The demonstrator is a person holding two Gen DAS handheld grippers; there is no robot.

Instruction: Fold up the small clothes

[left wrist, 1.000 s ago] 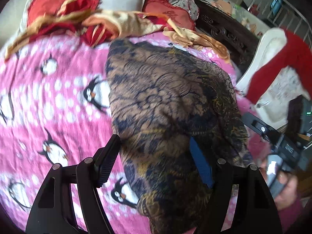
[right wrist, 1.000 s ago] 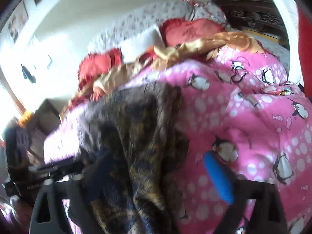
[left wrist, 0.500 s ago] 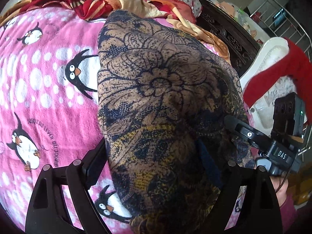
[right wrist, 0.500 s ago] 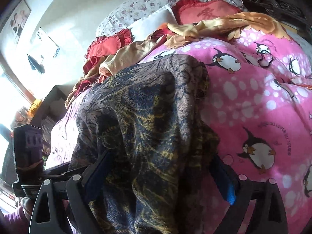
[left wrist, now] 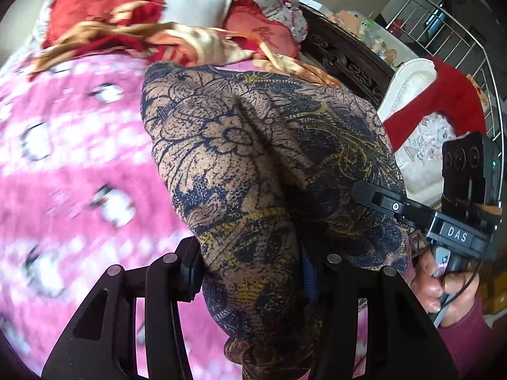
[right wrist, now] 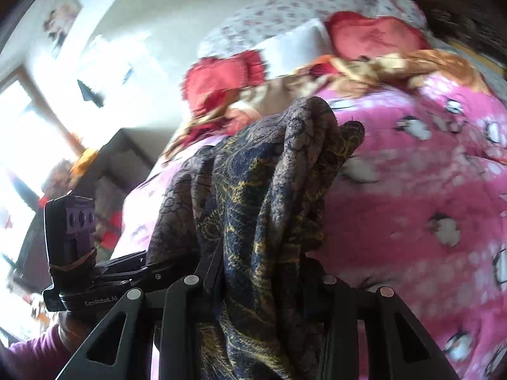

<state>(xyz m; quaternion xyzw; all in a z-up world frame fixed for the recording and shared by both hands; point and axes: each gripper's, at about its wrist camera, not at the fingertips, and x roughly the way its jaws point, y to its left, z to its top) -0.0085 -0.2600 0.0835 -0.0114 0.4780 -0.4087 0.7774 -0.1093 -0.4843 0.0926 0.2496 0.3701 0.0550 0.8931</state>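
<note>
A brown and navy floral-print garment (left wrist: 253,164) lies bunched on the pink penguin blanket (left wrist: 79,164). My left gripper (left wrist: 250,269) is shut on its near edge, the cloth draped over the fingers. In the right wrist view my right gripper (right wrist: 263,275) is shut on the same garment (right wrist: 269,190), which is lifted and hangs in folds between the fingers. The right gripper's body also shows in the left wrist view (left wrist: 443,221), at the garment's right edge. The left gripper's body shows in the right wrist view (right wrist: 79,253), at lower left.
Red and gold pillows and cloths (left wrist: 133,31) pile up at the head of the bed. A dark carved wooden bed frame (left wrist: 348,60) and a white chair with a red cloth (left wrist: 443,104) stand to the right. A bright window (right wrist: 19,145) is at left.
Both grippers have closed on the garment and raised it, so the cloth now bunches into tall folds. The two grippers have come closer together.
</note>
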